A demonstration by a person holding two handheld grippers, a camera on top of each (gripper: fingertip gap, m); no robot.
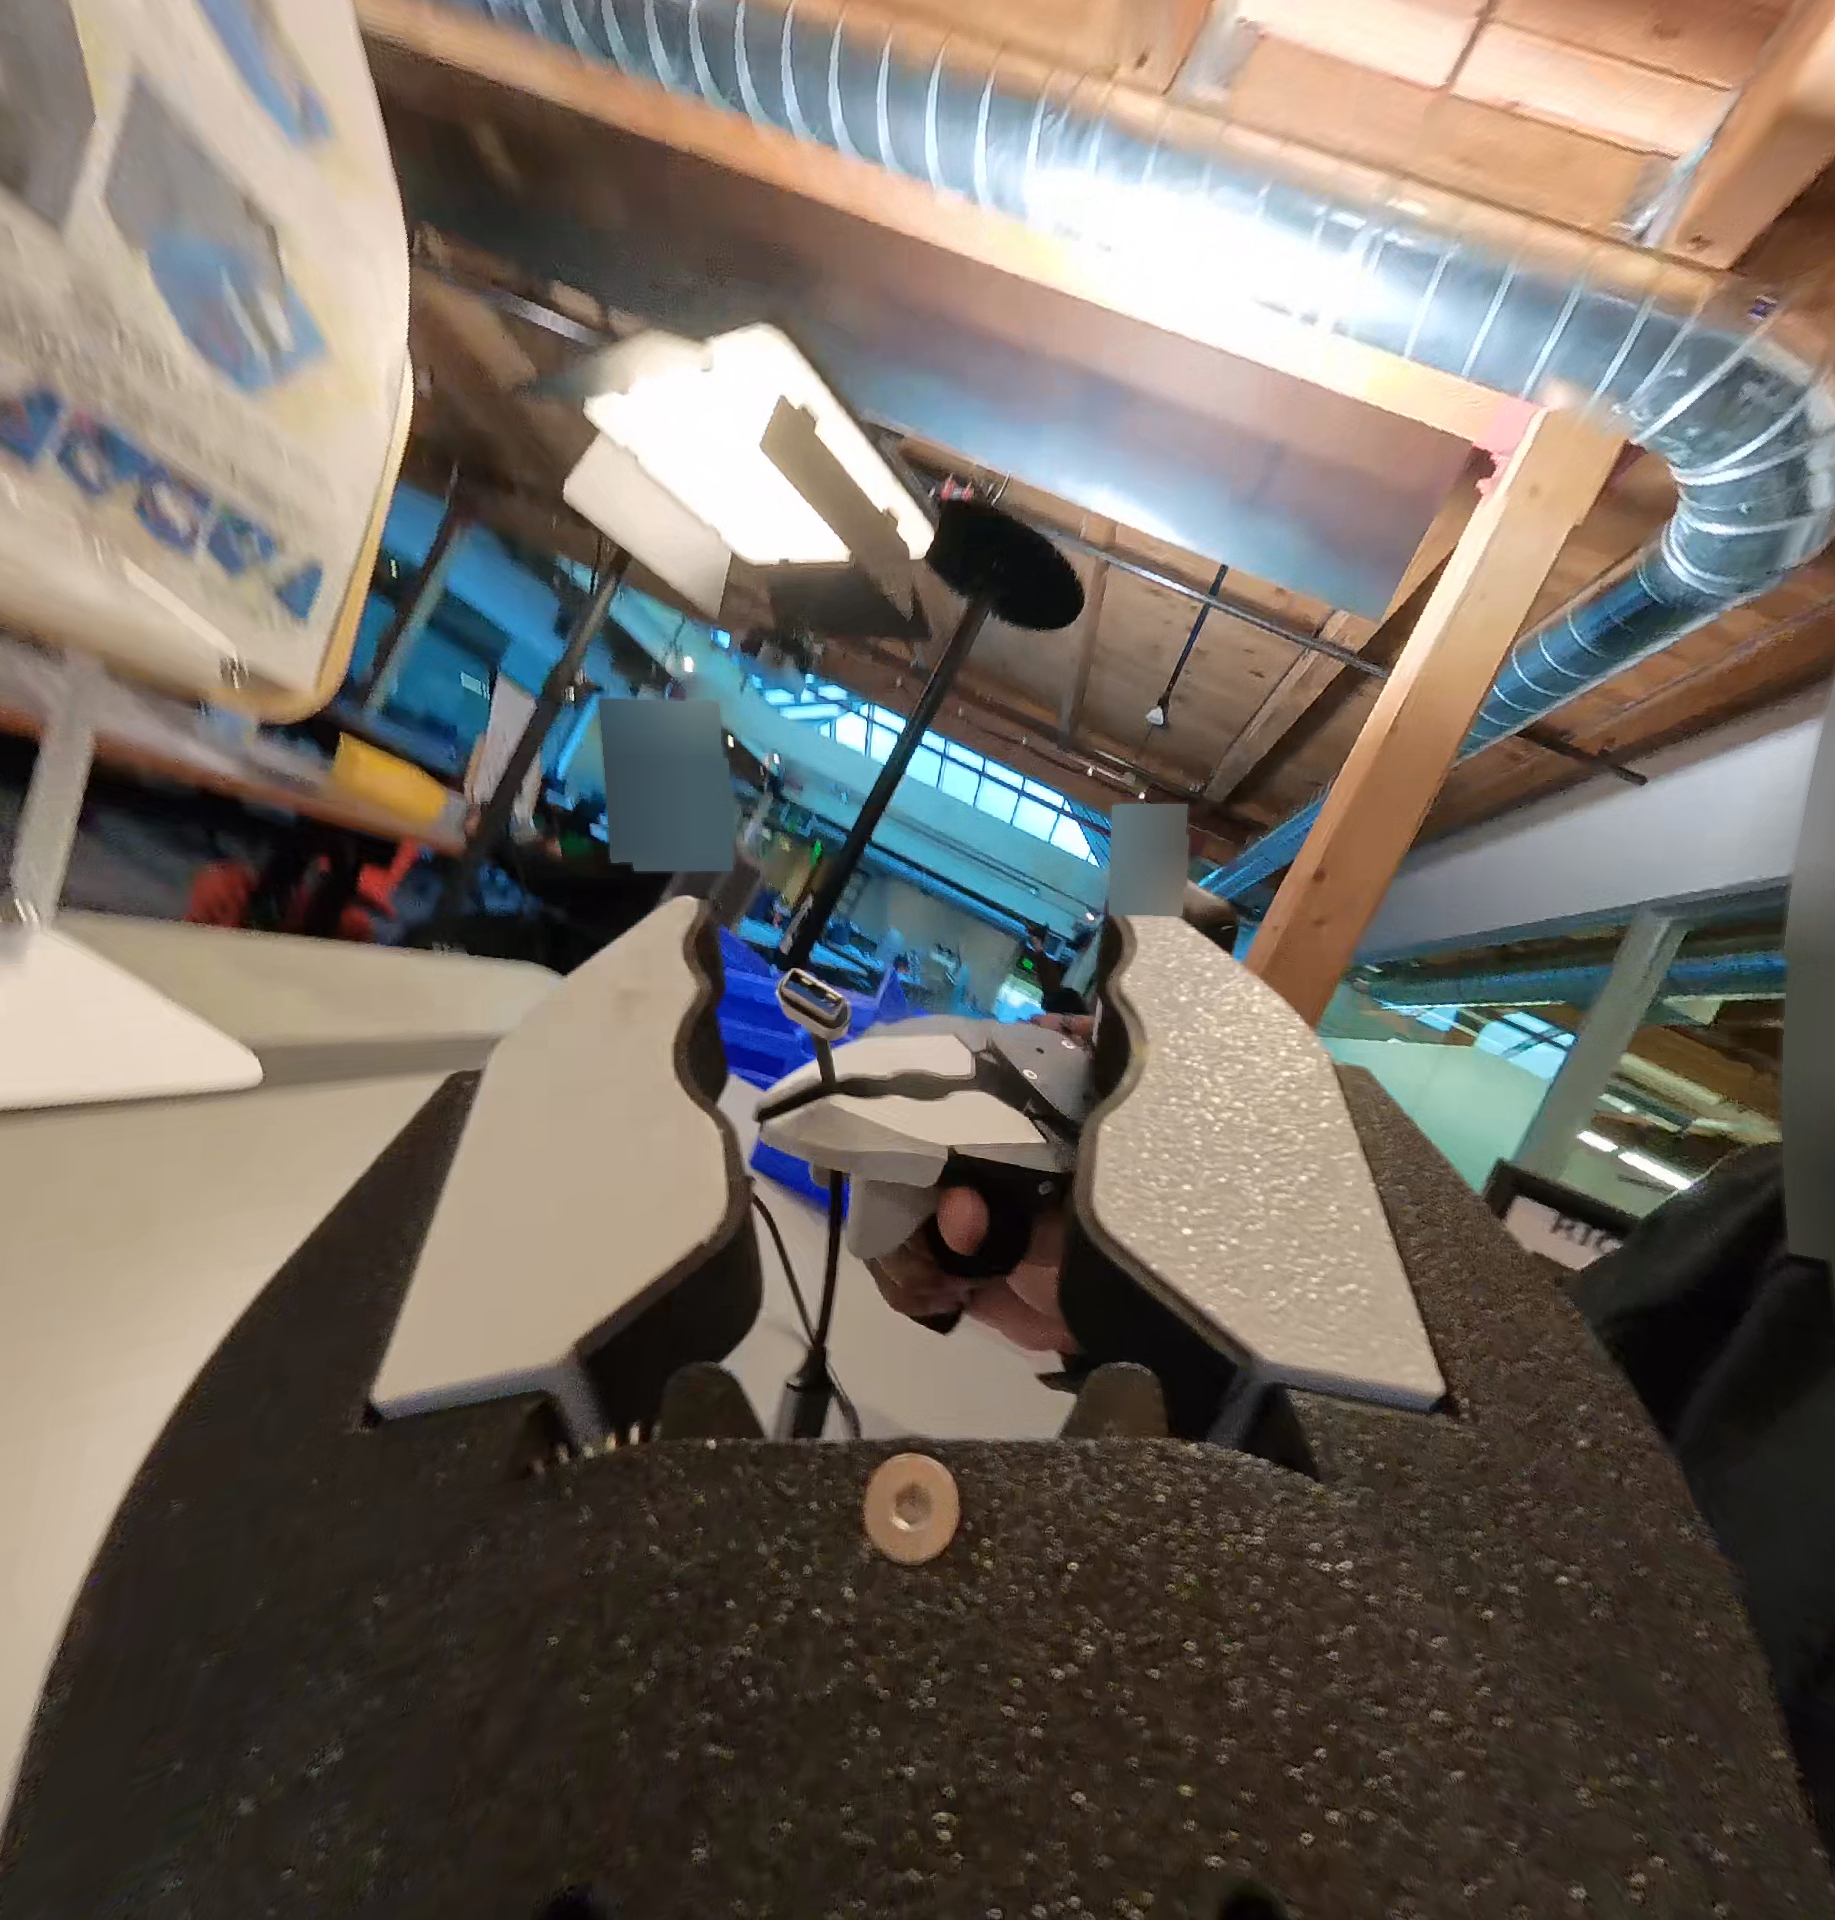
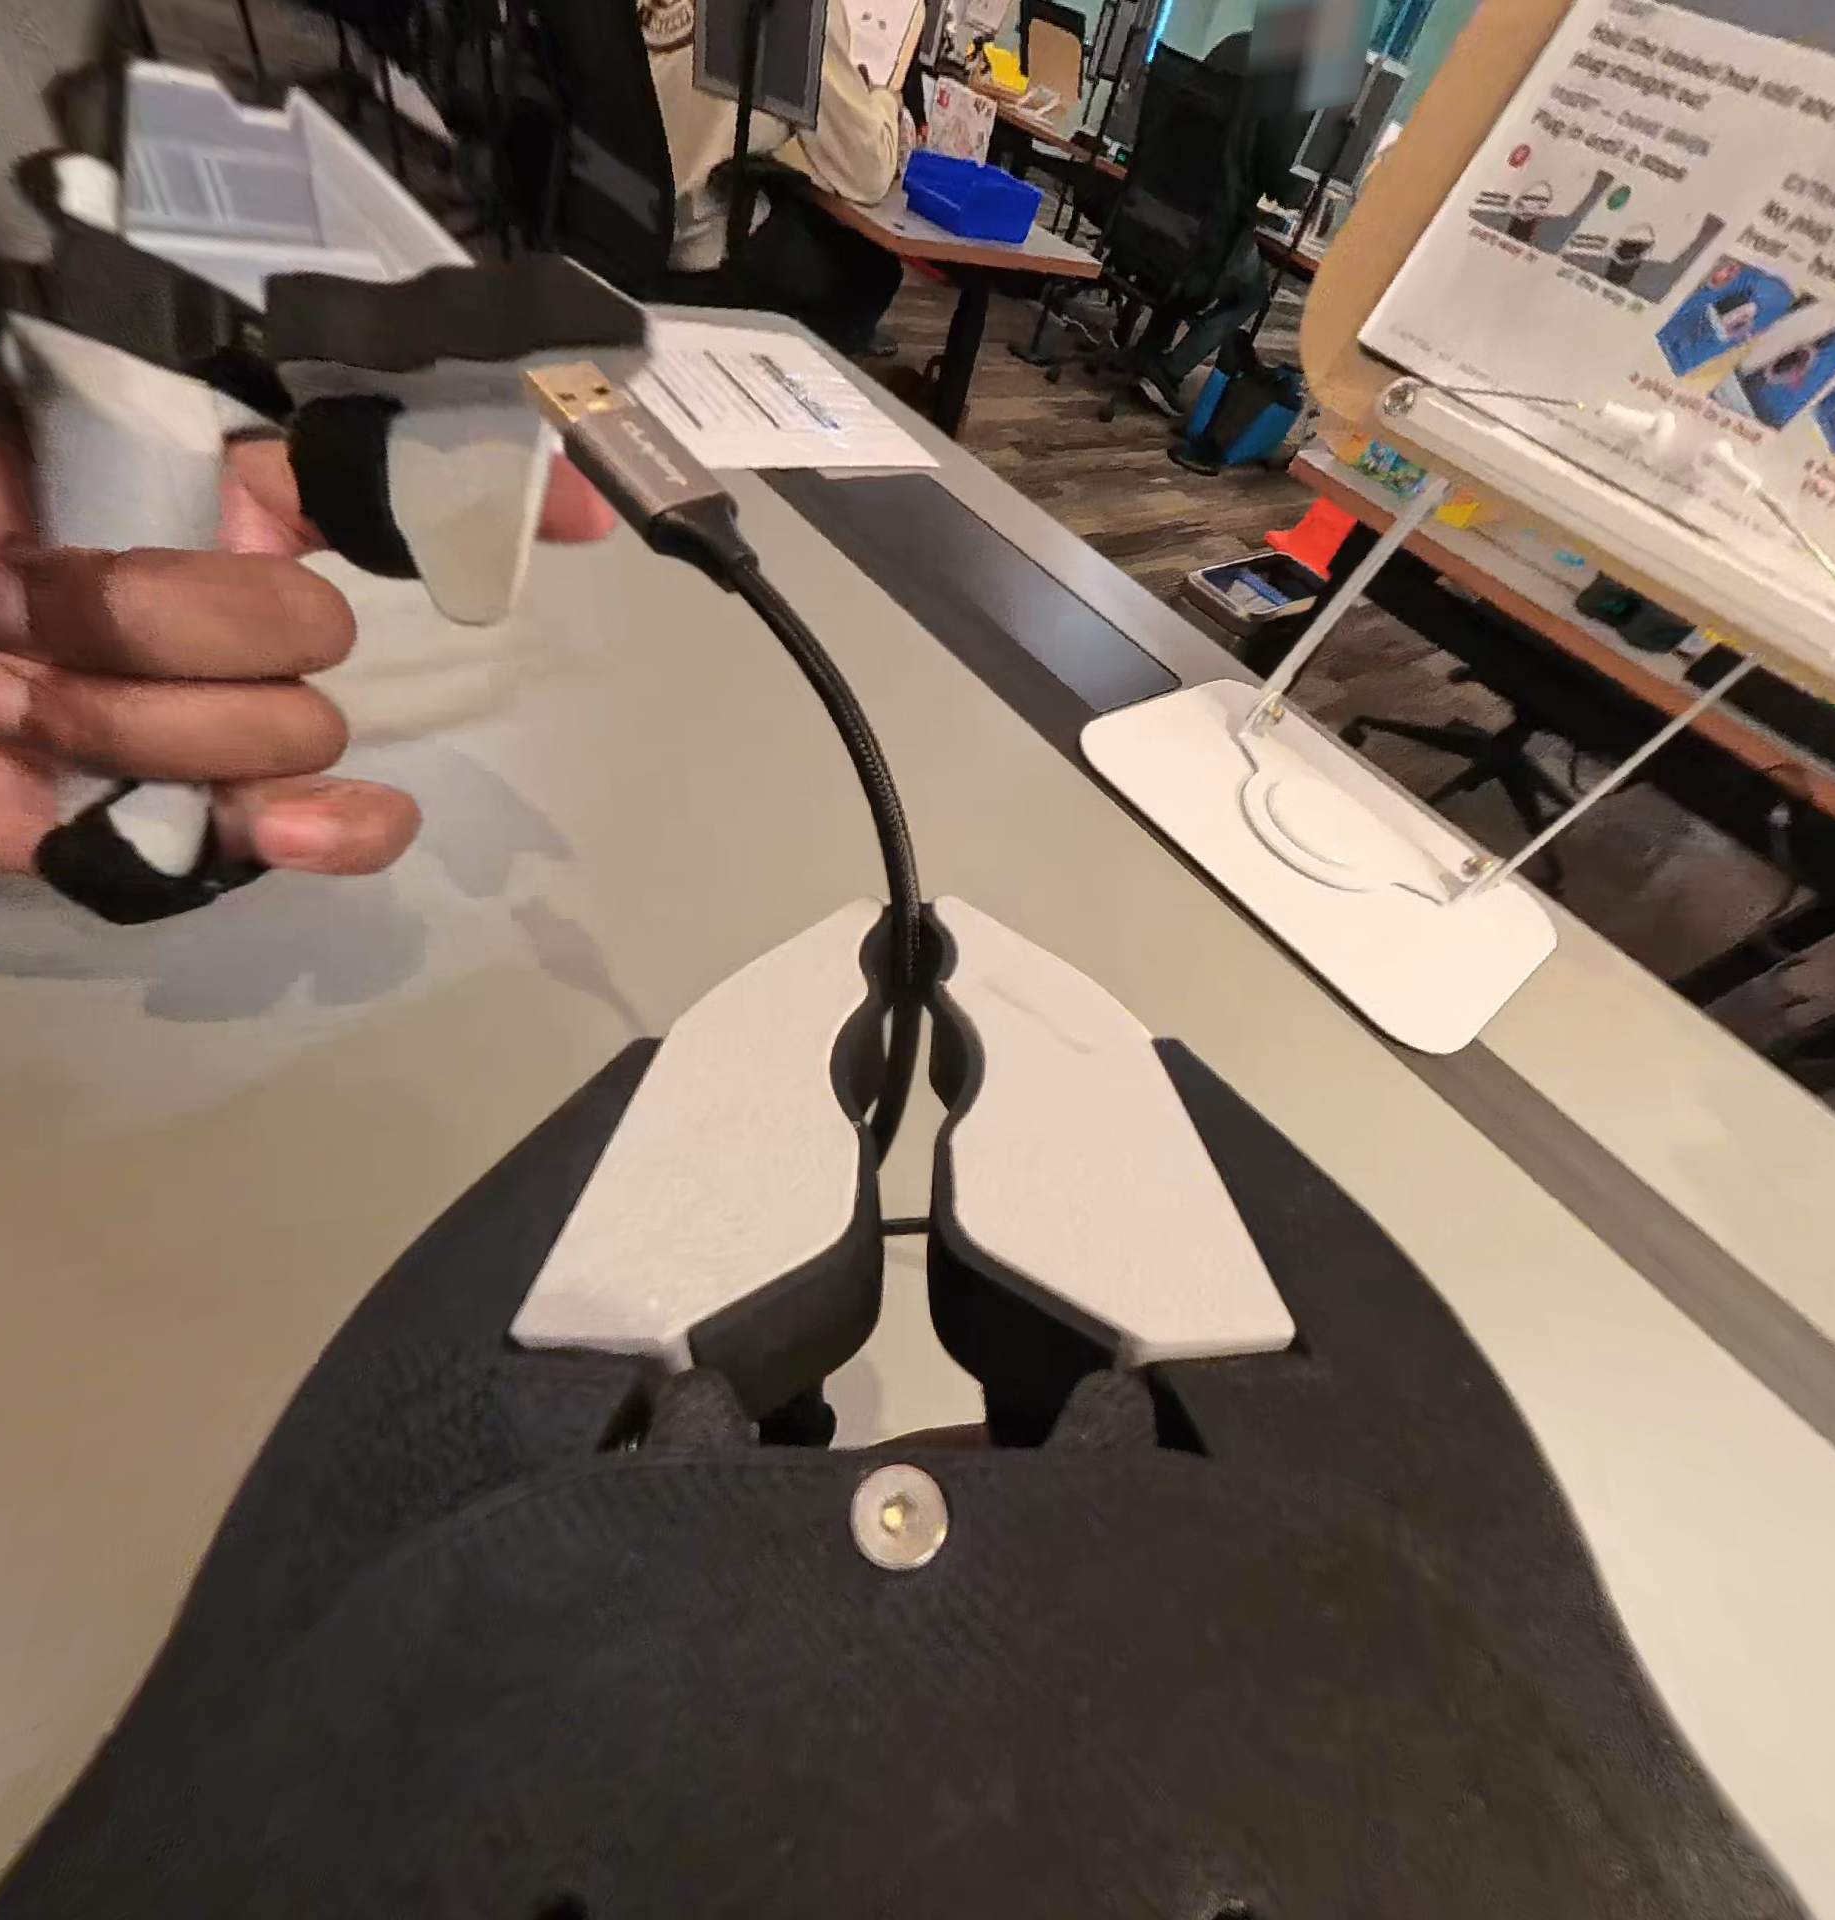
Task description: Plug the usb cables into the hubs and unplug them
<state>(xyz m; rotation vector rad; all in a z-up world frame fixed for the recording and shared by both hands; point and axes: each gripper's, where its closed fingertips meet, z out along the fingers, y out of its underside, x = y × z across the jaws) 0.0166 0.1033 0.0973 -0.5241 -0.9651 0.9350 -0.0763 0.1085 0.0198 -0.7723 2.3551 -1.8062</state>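
one usb cable, two grippers, no hub in view.

the right gripper (image 2: 905,925) is closed nearly all the way, its grey fingers (image 2: 747,1132) pinching the single black braided usb cable (image 2: 871,758) at the tips; the cable arcs up and left to a grey-sleeved plug (image 2: 622,442) with a gold metal end, held in the air above the pale grey table (image 2: 684,831), near its far edge. the left gripper (image 1: 897,997) is spread wide and holds nothing, tilted up toward wooden beams and one silver duct (image 1: 1204,208). one instruction board on a white stand (image 2: 1318,862) sits at the table's far right edge, one paper sheet (image 2: 778,400) at the far edge. a person's hand (image 2: 154,665) holds the left gripper.
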